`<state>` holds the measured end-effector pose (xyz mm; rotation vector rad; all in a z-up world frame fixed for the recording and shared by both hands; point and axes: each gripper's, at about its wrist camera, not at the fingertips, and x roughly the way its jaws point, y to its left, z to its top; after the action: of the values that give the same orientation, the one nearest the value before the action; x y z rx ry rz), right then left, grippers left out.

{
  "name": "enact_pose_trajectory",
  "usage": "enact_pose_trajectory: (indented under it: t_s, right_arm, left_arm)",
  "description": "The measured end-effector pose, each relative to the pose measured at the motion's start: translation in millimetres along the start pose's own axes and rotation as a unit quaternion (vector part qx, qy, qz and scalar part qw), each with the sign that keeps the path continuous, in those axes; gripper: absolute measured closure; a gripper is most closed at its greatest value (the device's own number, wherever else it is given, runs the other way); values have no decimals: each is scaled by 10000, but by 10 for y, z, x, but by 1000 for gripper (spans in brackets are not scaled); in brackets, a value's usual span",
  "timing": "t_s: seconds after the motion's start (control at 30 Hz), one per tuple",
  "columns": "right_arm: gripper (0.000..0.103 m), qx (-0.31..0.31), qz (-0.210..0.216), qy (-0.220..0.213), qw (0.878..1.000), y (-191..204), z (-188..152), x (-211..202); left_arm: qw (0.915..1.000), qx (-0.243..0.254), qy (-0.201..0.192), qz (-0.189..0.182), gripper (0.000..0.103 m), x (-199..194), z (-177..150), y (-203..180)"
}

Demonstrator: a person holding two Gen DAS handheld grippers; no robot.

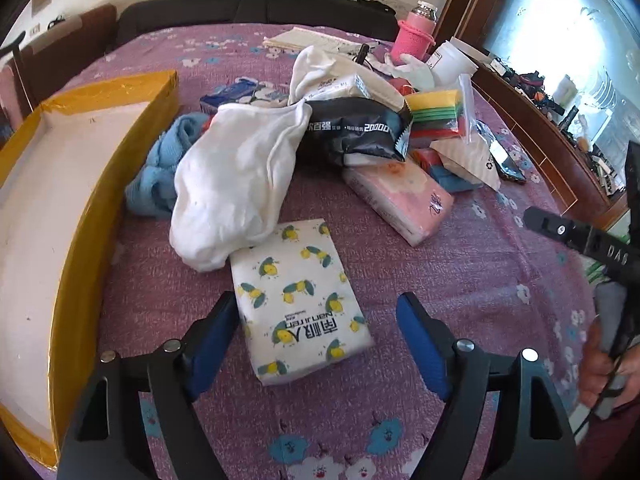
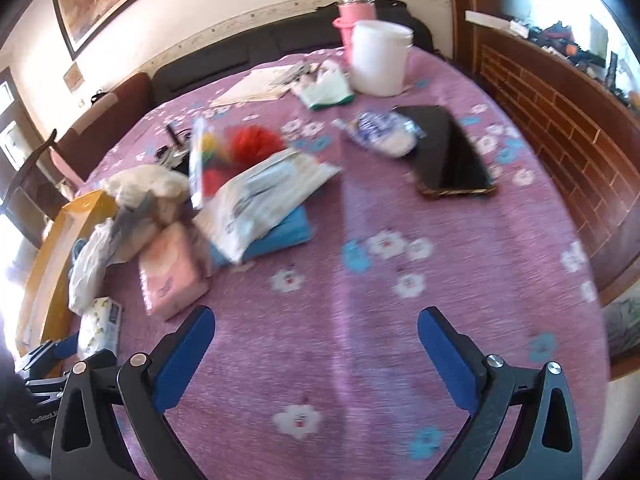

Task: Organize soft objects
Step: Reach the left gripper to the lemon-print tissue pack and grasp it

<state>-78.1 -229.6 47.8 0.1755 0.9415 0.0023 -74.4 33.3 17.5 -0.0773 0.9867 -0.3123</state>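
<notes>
My left gripper (image 1: pixel 318 312) is open, its blue pads on either side of a white tissue pack with lemon print (image 1: pixel 300 300) lying on the purple cloth. Behind it lie a white sock (image 1: pixel 236 184), a blue knitted cloth (image 1: pixel 160 168), a black packet (image 1: pixel 356 132) and a pink tissue pack (image 1: pixel 400 200). A yellow box (image 1: pixel 92 216) stands open at the left. My right gripper (image 2: pixel 316 328) is open and empty over bare cloth. The pink pack (image 2: pixel 172 272) and lemon pack (image 2: pixel 100 324) show at its left.
A phone (image 2: pixel 452 152), a white tub (image 2: pixel 380 56), a pink bottle (image 1: pixel 412 36), papers (image 1: pixel 316 40), a glove (image 2: pixel 324 88) and coloured sponges in a bag (image 1: pixel 436 116) lie on the table. A wooden cabinet (image 2: pixel 560 128) runs along the right.
</notes>
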Motion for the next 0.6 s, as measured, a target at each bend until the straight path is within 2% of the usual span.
enact_pose_trajectory:
  t_s: [0.03,0.1,0.23,0.3,0.4,0.47,0.53,0.6]
  right_arm:
    - [1,2,-56,7,10000,2,14,-3]
    - [1,27,30,10,10000,32,29,-15]
    - [1,-183,584,-133,9980,383,58,-75]
    - [1,-366,887,-144,9953,616,59,-99]
    - [0,-709,1498,46,9862,1151,125,-28]
    - [0,-893,1757,252,9801,1508,148,79]
    - [4,-1057,1606,407,9805,1796,170,244]
    - [12,-1107,1499,547,9810,1988,160,370]
  left_arm:
    - [10000,-8,-13,-79,49,-21,-4,18]
    - [9987,-201,-41,-473,51,-126,-26,131]
    - [9946,-411,-277,-913,52,-425,-97,343]
    - [9930,-477,-372,-1011,52,-578,-144,447]
    - [9905,-621,-451,-1143,52,-755,-199,616]
    - [9896,-699,-482,-1165,52,-833,-239,698]
    - [9892,-700,-513,-1183,52,-898,-289,755]
    - [9885,-734,-550,-1201,52,-982,-352,822]
